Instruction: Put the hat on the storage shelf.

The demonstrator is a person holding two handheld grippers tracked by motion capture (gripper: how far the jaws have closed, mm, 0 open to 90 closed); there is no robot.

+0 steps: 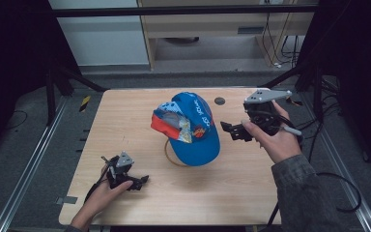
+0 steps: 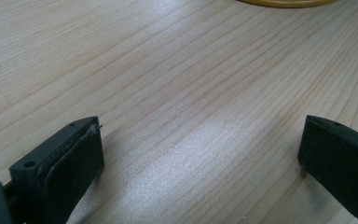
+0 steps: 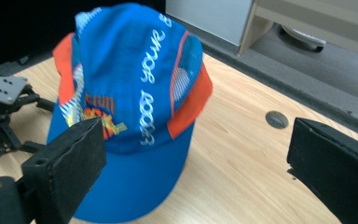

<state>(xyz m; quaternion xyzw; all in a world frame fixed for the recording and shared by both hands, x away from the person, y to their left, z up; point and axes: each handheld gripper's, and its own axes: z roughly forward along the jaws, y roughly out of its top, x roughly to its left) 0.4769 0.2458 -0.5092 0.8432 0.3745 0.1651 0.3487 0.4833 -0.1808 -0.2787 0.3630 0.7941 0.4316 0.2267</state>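
Observation:
A blue cap [image 1: 191,125] with orange panels and white lettering sits in the middle of the wooden table [image 1: 125,111], brim toward the person. A thin yellow ring [image 1: 168,153] shows under its left edge, and its rim [image 2: 286,3] crosses the top of the left gripper view. My left gripper [image 1: 142,181] rests low on the table at the front left, jaws open wide over bare wood [image 2: 200,149]. My right gripper [image 1: 225,129] is held just right of the cap, open and holding nothing. In the right gripper view the cap [image 3: 135,93] stands just beyond its jaws [image 3: 196,154].
A round grey grommet [image 1: 219,101] sits in the table behind the cap, also the grommet [image 3: 277,119] in the right gripper view. Black stand legs [image 1: 77,79] flank the table's back corners, cables [image 1: 338,193] lie on the floor at right, and a wooden cabinet [image 1: 212,29] stands behind.

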